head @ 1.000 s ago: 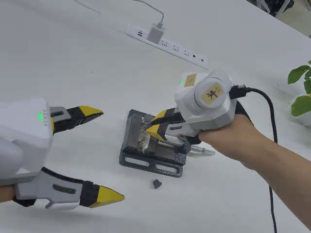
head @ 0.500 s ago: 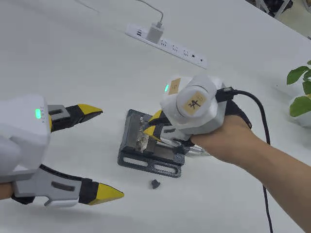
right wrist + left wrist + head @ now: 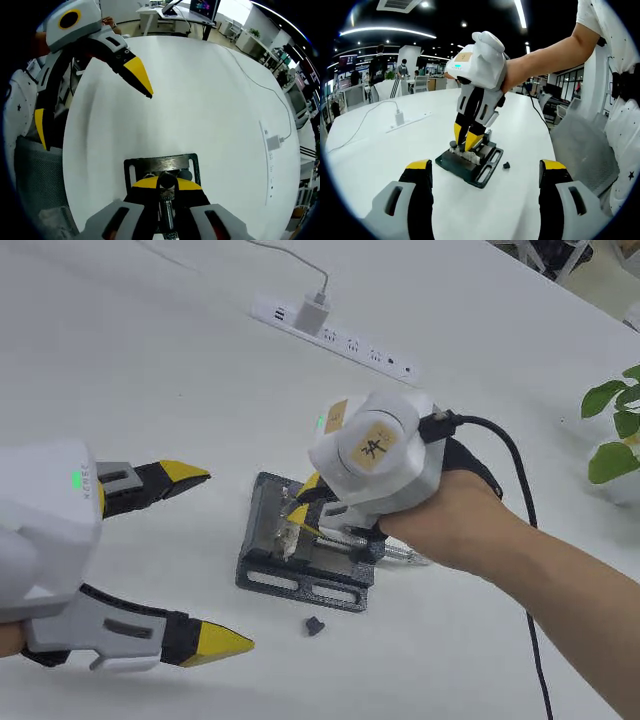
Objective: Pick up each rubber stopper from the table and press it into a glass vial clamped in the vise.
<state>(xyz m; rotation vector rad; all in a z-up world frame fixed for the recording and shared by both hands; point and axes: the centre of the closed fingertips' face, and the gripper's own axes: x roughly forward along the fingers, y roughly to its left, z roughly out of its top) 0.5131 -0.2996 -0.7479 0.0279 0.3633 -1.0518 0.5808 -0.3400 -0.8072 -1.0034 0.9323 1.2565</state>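
Observation:
A dark metal vise on the white table clamps glass vials. My right gripper points down over the vials, its yellow tips pinched together. In the right gripper view the right gripper is shut on a dark rubber stopper directly above the vise. Another loose stopper lies on the table just in front of the vise. My left gripper hovers wide open to the left of the vise and holds nothing. In the left gripper view the vise and the loose stopper lie ahead of the open left gripper.
A white power strip with a plugged charger lies at the far side of the table. A potted plant stands at the right edge. The right gripper's black cable trails over the person's forearm.
The right gripper has moved left and lower over the vise, bringing its pinched tips onto the vials. The left gripper has stayed about where it was.

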